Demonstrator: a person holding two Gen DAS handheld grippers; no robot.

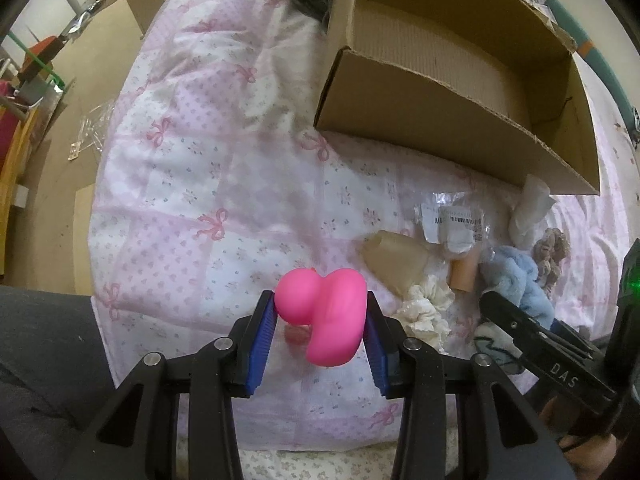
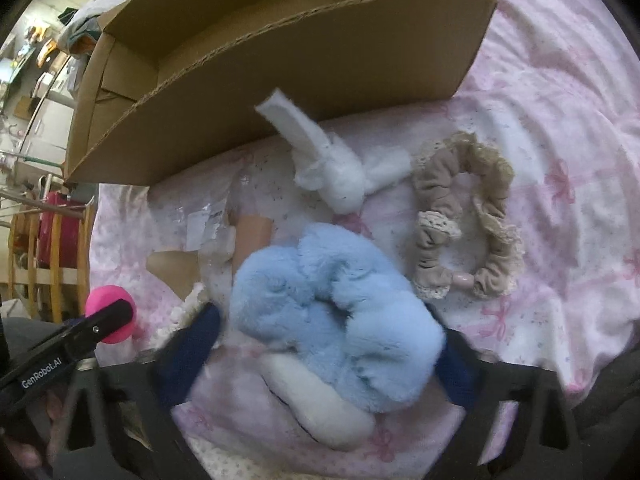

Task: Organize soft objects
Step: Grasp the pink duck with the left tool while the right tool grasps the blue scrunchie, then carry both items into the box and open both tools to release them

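Two grippers over pink quilt (image 1: 192, 184). Left gripper (image 1: 320, 320) clamps pink toy (image 1: 324, 316) above quilt, long axis diagonal, round end toward upper left. Right gripper (image 2: 324, 344) jaws wide, straddling blue scrunchie (image 2: 336, 316) on quilt; contact unclear. Box (image 1: 460, 128) beyond.

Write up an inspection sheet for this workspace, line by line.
Surface: pink bow-print quilt.
Job's things: pink soft toy; blue fluffy scrunchie; beige scrunchie; white fabric piece; open cardboard box, nothing visible inside it.
Clutter: crumpled plastic wrapper.
Grippers: left gripper shut on pink soft toy; right gripper open around blue fluffy scrunchie.
Cables: nothing seen.
Surroundings: wooden furniture, floor litter.
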